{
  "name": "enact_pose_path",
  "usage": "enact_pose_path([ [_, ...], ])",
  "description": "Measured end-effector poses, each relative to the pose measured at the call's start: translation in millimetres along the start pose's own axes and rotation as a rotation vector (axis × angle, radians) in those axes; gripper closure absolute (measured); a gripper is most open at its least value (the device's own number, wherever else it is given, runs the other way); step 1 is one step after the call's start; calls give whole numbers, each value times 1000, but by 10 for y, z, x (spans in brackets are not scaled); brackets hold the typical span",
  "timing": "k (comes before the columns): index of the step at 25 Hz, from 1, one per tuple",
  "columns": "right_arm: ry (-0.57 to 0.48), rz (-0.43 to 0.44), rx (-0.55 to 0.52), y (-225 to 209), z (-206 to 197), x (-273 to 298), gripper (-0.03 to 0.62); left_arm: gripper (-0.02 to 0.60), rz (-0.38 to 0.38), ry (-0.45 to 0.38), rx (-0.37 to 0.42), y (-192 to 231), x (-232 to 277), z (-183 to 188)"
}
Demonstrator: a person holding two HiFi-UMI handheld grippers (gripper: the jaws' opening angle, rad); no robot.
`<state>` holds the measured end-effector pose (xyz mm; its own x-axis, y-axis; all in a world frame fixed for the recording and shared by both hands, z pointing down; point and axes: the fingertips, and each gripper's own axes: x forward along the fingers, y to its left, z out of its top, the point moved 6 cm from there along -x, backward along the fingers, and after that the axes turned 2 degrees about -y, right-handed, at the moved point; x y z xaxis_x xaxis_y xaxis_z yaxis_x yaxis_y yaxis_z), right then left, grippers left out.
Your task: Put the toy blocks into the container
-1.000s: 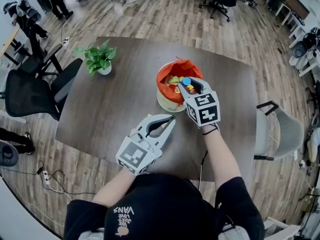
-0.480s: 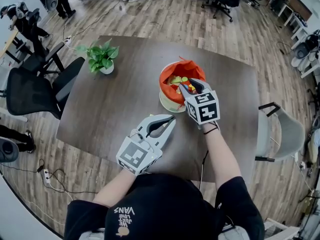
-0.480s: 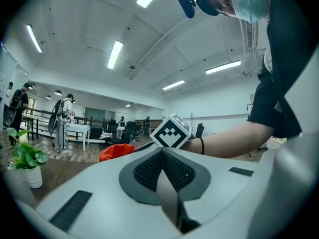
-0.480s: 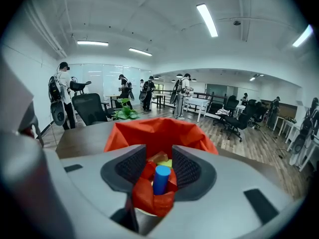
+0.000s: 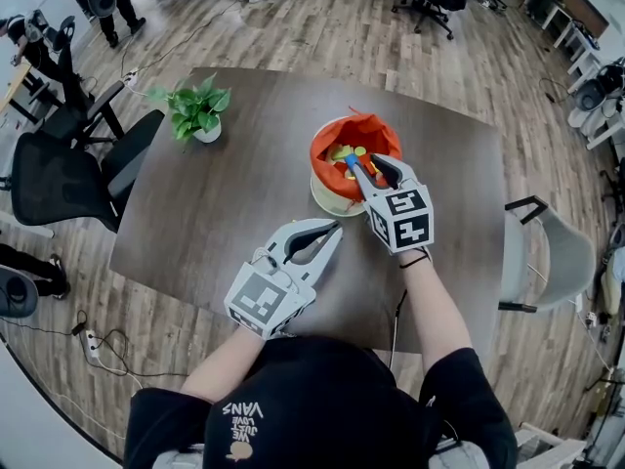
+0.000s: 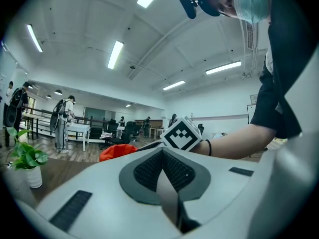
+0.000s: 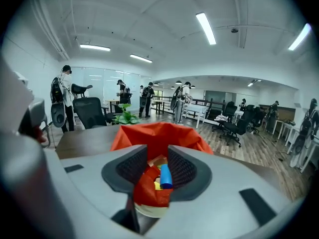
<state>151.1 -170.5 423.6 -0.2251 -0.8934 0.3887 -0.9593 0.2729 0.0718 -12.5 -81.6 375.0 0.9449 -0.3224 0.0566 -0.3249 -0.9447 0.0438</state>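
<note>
A cream container (image 5: 321,201) lined with an orange bag (image 5: 328,149) stands on the dark table (image 5: 215,213), with several coloured blocks inside. My right gripper (image 5: 369,165) hangs over its near rim, tilted down into it. In the right gripper view the jaws (image 7: 158,166) stand apart and have just closed a little. A blue block (image 7: 166,176) shows in the gap close to the right pad, and the other pad is clear of it. The head view shows the blue block (image 5: 349,161) by the left fingertip. My left gripper (image 5: 336,230) lies level near the container, its tips (image 6: 162,151) together on nothing.
A potted plant (image 5: 195,113) stands at the table's far left corner. A black office chair (image 5: 59,179) sits at the left side and a grey chair (image 5: 547,252) at the right. People stand far off across the room.
The right gripper has drawn back slightly toward me over the container. The blue block, a round face at its tips a second ago, now sits lower by the left fingertip. The left gripper is still.
</note>
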Motion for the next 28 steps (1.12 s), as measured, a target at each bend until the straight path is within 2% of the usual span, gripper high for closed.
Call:
enact_pose_path([
  [8,-122,-27,-21,78,98,-329,556,571,-2,-7,-3,8,11,21],
  [19,-209,-18,-10,235,190,-814,576,571,-3,-14,0,11,13,44],
  [28,-210,6,25,443,18,-1186,576,571,11,-24,2,13,-31,54],
])
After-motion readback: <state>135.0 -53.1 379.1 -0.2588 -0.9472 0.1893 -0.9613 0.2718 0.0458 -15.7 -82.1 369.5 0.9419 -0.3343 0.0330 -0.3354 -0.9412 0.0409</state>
